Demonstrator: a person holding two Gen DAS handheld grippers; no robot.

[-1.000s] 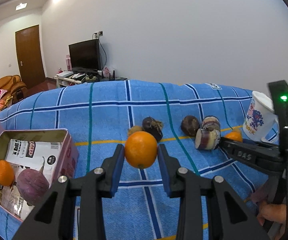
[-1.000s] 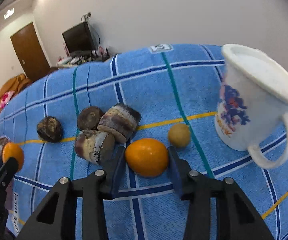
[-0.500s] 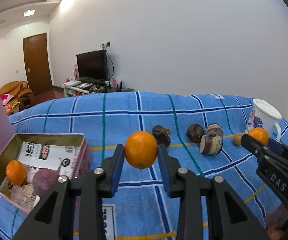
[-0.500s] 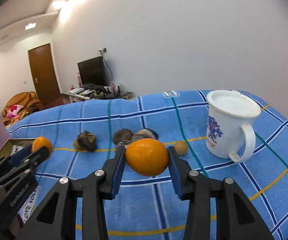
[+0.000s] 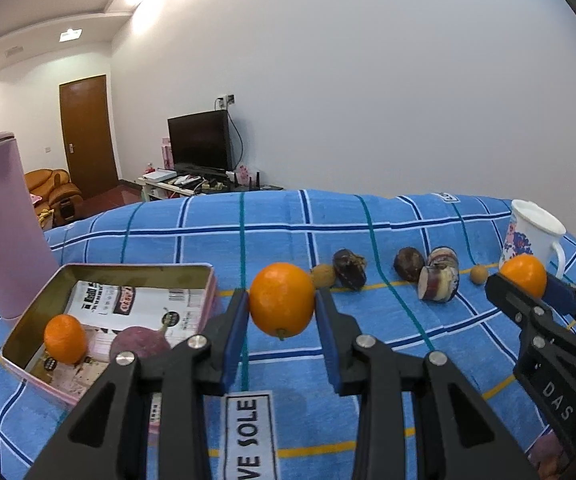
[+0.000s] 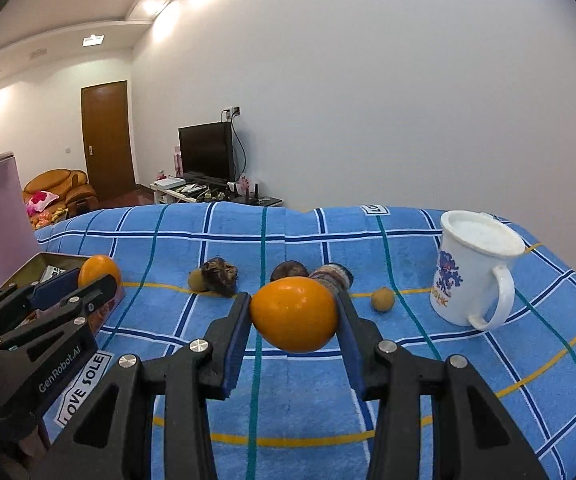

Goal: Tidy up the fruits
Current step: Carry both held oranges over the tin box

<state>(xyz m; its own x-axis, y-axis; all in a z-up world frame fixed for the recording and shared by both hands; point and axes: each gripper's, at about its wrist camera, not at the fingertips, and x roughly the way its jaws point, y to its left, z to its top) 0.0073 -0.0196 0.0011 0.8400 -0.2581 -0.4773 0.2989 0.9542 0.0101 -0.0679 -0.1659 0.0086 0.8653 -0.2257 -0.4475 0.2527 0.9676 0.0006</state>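
Left wrist view: the left gripper (image 5: pixel 281 312) is clamping an orange (image 5: pixel 281 305) in the air, just right of the open tin (image 5: pixel 136 270) — swing it over the rim, lower, then release. Right wrist view: the right gripper (image 6: pixel 293 320) is pinching a second orange (image 6: pixel 294 314) above the bedspread (image 6: pixel 288 408), waiting behind.

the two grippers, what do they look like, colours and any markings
Both are black plastic two-finger tools with linked struts, silver rivets and blue pads on the inner finger faces. The left gripper shows white "GenRobot.AI" lettering on its side in the right wrist view; the right gripper shows "DAS" in the left wrist view. No sleeve is visible.
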